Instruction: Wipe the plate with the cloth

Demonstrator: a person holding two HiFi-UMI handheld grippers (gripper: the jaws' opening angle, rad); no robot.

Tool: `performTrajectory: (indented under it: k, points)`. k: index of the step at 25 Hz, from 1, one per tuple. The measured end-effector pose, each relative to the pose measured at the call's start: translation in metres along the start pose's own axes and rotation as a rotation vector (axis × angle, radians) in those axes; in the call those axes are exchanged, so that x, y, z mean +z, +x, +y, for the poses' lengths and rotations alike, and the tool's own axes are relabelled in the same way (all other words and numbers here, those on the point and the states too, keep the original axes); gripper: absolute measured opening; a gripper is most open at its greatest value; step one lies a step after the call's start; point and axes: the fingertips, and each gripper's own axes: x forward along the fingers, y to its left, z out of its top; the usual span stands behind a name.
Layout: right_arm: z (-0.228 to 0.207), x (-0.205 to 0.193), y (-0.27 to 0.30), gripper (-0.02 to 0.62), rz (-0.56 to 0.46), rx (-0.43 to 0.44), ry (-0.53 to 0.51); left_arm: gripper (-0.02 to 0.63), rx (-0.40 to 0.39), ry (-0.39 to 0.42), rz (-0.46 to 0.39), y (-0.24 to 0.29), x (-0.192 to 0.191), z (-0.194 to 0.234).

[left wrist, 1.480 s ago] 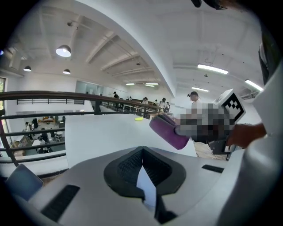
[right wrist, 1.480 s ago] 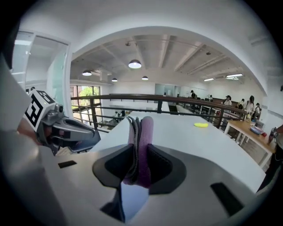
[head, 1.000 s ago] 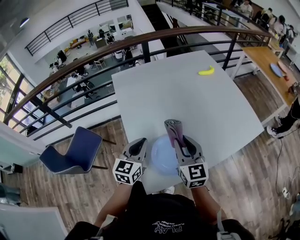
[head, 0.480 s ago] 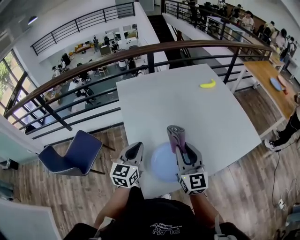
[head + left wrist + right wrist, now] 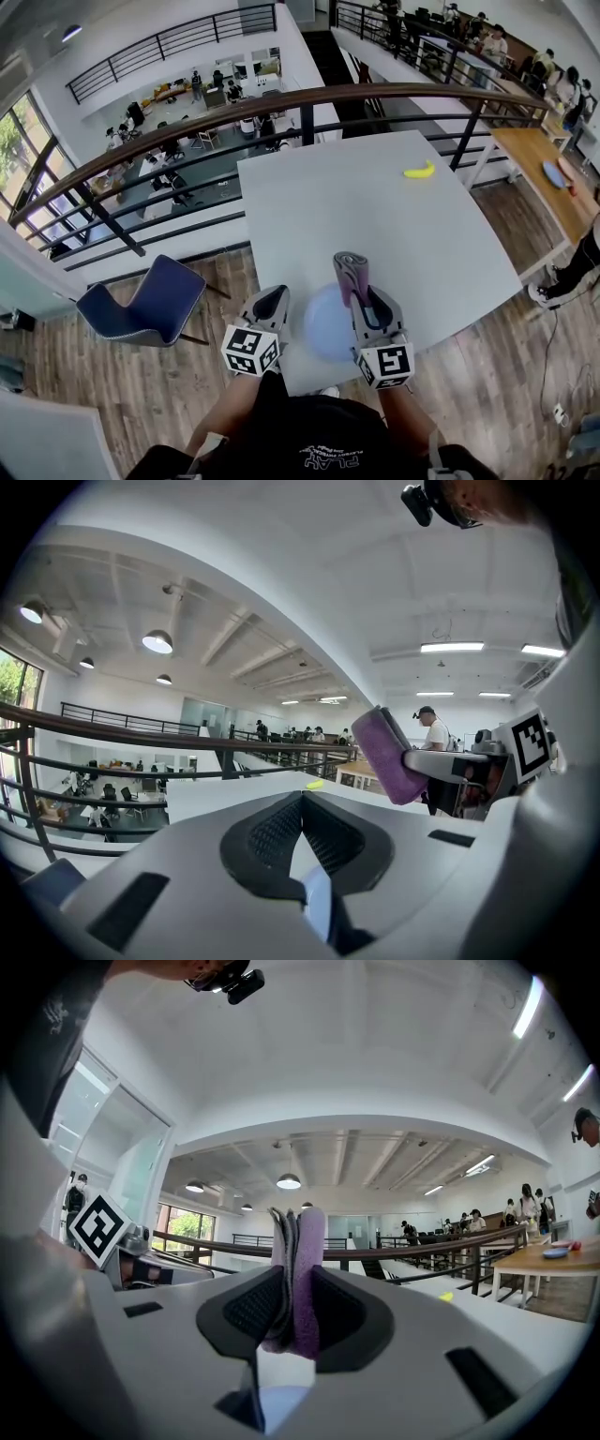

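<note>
Two levels show from my head: a white table (image 5: 375, 206) stands against a curved railing (image 5: 281, 101) on a wood floor (image 5: 525, 337), and past the railing a lower hall holds desks and figures too small to make out. A banana (image 5: 418, 171) lies far across the table, a blue chair (image 5: 141, 305) stands off its left corner, and a wooden table (image 5: 548, 164) at the right is cut off by the frame. The pale blue plate (image 5: 323, 323) lies at the table's near edge between my tongs, whose bodies cover both its sides. My left tongs (image 5: 273, 296) point at its left rim. My right tongs (image 5: 362, 289) lie along its right side, with the purple cloth (image 5: 351, 272) sticking out of their tip.

In the left gripper view my left tongs have their tips together with nothing between the pads. Through the narrow wedge behind them I see white table and a sliver of plate (image 5: 316, 907) underneath. Whether the tips press on the rim, I cannot tell. The cloth shows at the right, upright in the other tongs.

In the right gripper view my right tongs are clamped on the folded cloth (image 5: 298, 1279), which has purple and grey layers and stands above the pads. The plate shows pale below, and the left tongs' marker cube sits at the left.
</note>
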Motion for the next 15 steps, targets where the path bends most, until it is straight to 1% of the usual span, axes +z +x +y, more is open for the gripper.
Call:
performTrajectory:
  k: [9,15]
  points:
    - [0.018,-0.005,0.008,0.104,0.013,0.029,-0.019,0.014,0.007,-0.011,-0.012,-0.007,0.001,0.008]
    - [0.021,-0.007,0.007,0.104,0.015,0.061,-0.046,0.014,0.008,-0.009,-0.017,-0.003,0.001,0.0]
